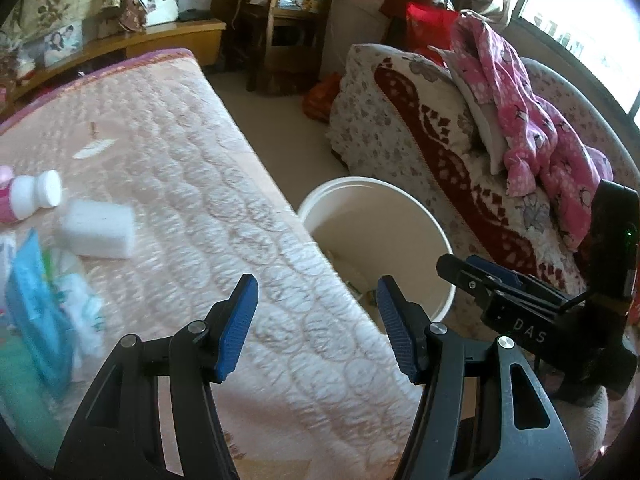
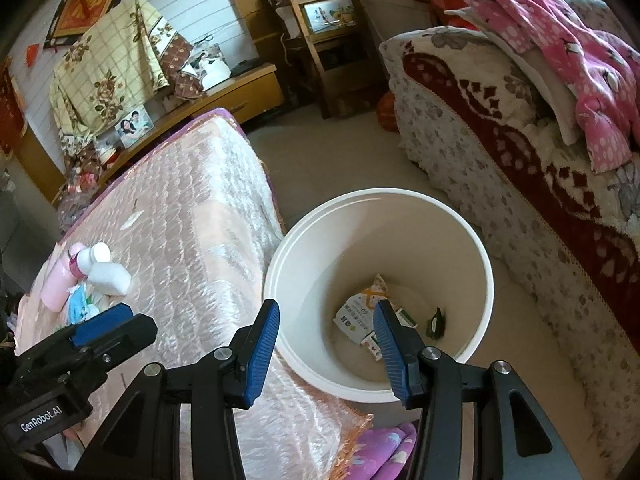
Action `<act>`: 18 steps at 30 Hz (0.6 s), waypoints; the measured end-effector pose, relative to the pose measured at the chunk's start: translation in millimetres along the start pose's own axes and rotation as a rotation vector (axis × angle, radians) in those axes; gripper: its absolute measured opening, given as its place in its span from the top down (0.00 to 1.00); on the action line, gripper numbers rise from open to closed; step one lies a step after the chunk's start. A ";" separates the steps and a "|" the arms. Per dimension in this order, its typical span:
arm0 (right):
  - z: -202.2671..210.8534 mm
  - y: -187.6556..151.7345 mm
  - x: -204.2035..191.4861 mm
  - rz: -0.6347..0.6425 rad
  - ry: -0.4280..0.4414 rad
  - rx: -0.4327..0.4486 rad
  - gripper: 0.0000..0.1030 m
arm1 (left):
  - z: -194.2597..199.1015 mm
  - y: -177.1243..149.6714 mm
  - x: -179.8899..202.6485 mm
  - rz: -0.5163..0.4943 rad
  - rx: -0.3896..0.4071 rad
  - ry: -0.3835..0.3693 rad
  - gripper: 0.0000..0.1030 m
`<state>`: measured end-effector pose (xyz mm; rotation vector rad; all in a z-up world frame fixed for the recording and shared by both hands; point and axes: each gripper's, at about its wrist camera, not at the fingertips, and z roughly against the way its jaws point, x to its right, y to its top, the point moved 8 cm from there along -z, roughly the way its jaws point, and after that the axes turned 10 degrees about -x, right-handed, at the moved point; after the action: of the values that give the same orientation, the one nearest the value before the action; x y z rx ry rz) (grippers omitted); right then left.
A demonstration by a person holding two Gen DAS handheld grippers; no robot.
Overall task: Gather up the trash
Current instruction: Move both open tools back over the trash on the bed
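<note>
My left gripper (image 1: 316, 320) is open over the near edge of the pink quilted bed (image 1: 180, 140), with nothing between its blue pads. To its left on the bed lie a white bottle (image 1: 36, 194), a white foam block (image 1: 100, 232) and a blue packet (image 1: 36, 308). My right gripper (image 2: 326, 344) is open and empty above the near rim of the white bucket (image 2: 380, 196), which stands on the floor beside the bed. Inside the bucket lie a printed white packet (image 2: 360, 308) and a dark green wrapper (image 2: 436, 322). A pink bottle (image 2: 60, 280) lies by the white one.
A sofa with a red and white floral blanket (image 2: 500, 128) and a pink spotted garment (image 2: 580, 52) stands right of the bucket. A wooden chair (image 2: 320, 32) and a low cabinet (image 2: 240, 92) are at the back. Bare floor (image 2: 340, 152) runs between bed and sofa.
</note>
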<state>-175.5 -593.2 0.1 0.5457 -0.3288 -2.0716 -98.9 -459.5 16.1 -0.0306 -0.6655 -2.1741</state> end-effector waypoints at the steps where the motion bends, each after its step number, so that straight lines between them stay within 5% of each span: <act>1: 0.9 -0.5 -2.7 0.005 0.001 0.000 0.54 | 3.6 -1.4 -2.9 0.002 0.006 0.004 0.41; 18: 13.3 -21.5 -102.1 0.175 0.063 0.005 0.47 | 74.5 -37.5 -69.3 0.067 0.115 0.127 0.41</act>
<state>-150.7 -494.8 27.8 0.5640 -0.3329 -1.8820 -96.7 -355.4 46.3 0.1427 -0.7057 -2.0511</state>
